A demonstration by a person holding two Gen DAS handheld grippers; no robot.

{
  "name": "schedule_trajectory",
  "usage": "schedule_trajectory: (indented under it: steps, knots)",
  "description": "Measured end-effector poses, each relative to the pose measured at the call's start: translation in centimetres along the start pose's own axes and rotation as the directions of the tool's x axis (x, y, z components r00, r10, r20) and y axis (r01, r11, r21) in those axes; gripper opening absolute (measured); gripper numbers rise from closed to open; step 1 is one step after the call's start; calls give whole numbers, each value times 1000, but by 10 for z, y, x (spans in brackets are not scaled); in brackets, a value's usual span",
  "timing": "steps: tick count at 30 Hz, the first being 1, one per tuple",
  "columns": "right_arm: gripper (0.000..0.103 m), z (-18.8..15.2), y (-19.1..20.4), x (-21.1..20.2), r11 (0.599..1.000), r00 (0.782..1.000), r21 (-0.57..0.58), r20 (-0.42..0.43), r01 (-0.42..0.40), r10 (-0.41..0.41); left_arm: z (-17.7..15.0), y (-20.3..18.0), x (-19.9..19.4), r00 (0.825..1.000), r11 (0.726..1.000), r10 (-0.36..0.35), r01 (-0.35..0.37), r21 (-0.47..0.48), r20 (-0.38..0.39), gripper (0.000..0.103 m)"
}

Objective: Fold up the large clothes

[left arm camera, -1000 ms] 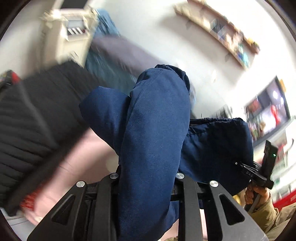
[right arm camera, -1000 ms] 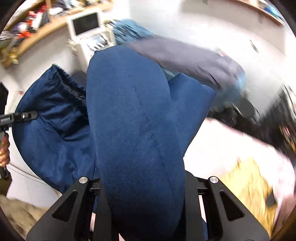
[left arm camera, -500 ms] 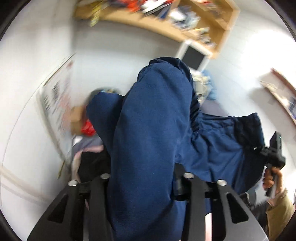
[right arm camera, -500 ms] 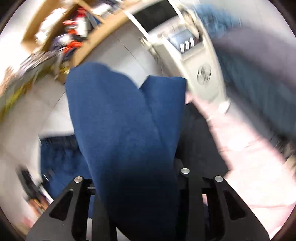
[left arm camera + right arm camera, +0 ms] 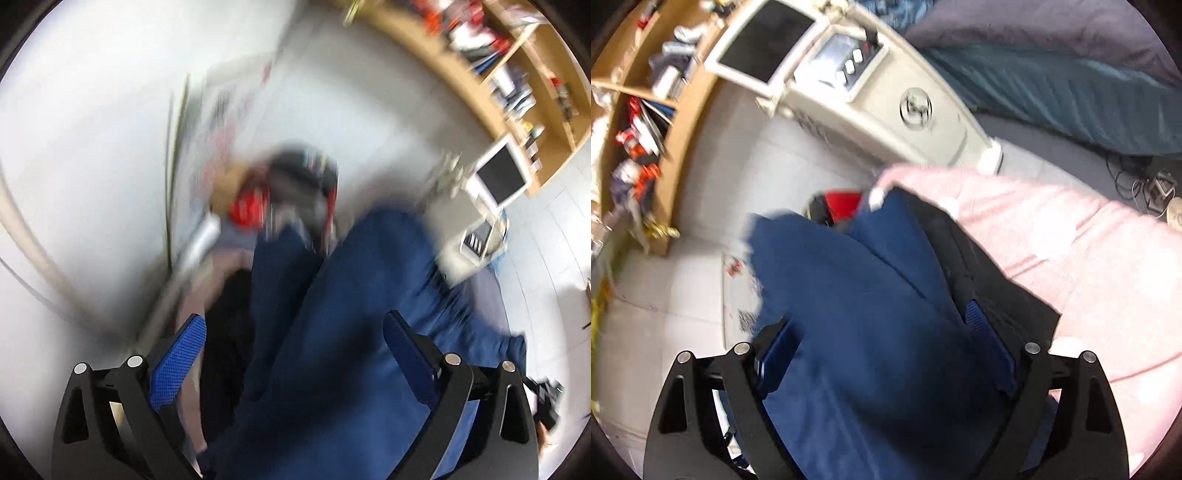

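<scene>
Claw fingers on both sides stand spread wide, blue pads showing, with navy cloth lying loose between them: the left claw (image 5: pixel 295 362) and the right claw (image 5: pixel 886 354) are both released, each with the blue garment (image 5: pixel 864 332) draped over its frame rather than pinched. Half a second ago both were clenched on that cloth, so the grip has let go since then.

Largest in the room is the bed, covered by a pink blanket (image 5: pixel 1071 251), which fills the right side of the right wrist view. A black garment (image 5: pixel 982 266) lies on the blanket, and the blue garment rests partly on top of it, touching it along its right edge. Behind stands a cream machine (image 5: pixel 886 92) with a dark screen and buttons, and beyond it a grey-and-teal mattress (image 5: pixel 1071 74). A wooden shelf (image 5: pixel 679 122) packed with small items runs along the wall at the left.

The left wrist view (heavily blurred by motion) shows what the other does not: a white wall, a pale pipe (image 5: pixel 33 236) slanting across it, and a red object (image 5: pixel 251 210) beside a dark blurred shape whose identity cannot be told. It also shows the blue garment (image 5: pixel 332 332), the shelf (image 5: pixel 517 74) and the machine's screen (image 5: pixel 500 177), but not the pink blanket.
</scene>
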State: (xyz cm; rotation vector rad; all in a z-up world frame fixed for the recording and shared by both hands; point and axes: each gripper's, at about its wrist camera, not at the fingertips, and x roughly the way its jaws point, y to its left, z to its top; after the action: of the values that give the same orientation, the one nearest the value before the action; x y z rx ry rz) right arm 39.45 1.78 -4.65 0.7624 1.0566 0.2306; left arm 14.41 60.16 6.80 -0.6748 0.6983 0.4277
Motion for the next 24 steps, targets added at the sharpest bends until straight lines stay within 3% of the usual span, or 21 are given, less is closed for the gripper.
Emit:
schedule_trajectory:
  steps: [1, 3, 6, 8, 11, 14, 16, 18, 21, 22, 24]
  knots:
    - [87, 5, 16, -15, 999, 998, -27, 61, 31, -30, 8, -16, -21, 997, 998, 10, -14, 58, 74, 96]
    - [92, 0, 43, -43, 981, 980, -132, 159, 145, -123, 9, -45, -38, 993, 987, 27, -45, 154, 119, 97]
    - [96, -23, 88, -62, 910, 955, -333, 244, 248, -171, -5, -93, -43, 999, 946, -9, -9, 324, 54, 97]
    - [96, -62, 113, -48, 818, 952, -494, 225, 296, -208, -27, -111, -34, 1000, 922, -18, 26, 386, -23, 97]
    - [96, -132, 127, -16, 679, 948, -666, 162, 309, -273, -60, -112, -8, 991, 921, 24, 30, 388, -131, 97]
    - [96, -177, 124, 19, 602, 928, -735, 104, 314, -357, -75, -102, 20, 976, 929, 102, -25, 369, -190, 97]
    - [96, -196, 121, 44, 558, 906, -766, 75, 320, -417, -79, -98, 31, 976, 911, 130, -48, 410, -173, 97]
    - [97, -199, 120, 63, 544, 896, -772, 75, 331, -438, -83, -98, 42, 975, 881, 164, -76, 466, -151, 97]
    - [97, -180, 118, 84, 606, 893, -731, 12, 314, -449, -86, -105, 67, 965, 830, 222, -113, 546, -138, 98]
    - [97, -174, 119, 88, 624, 895, -717, -3, 310, -447, -86, -107, 74, 963, 821, 234, -122, 558, -134, 98]
    - [97, -162, 117, 101, 664, 890, -684, -47, 302, -453, -83, -103, 91, 961, 830, 240, -128, 542, -141, 98]
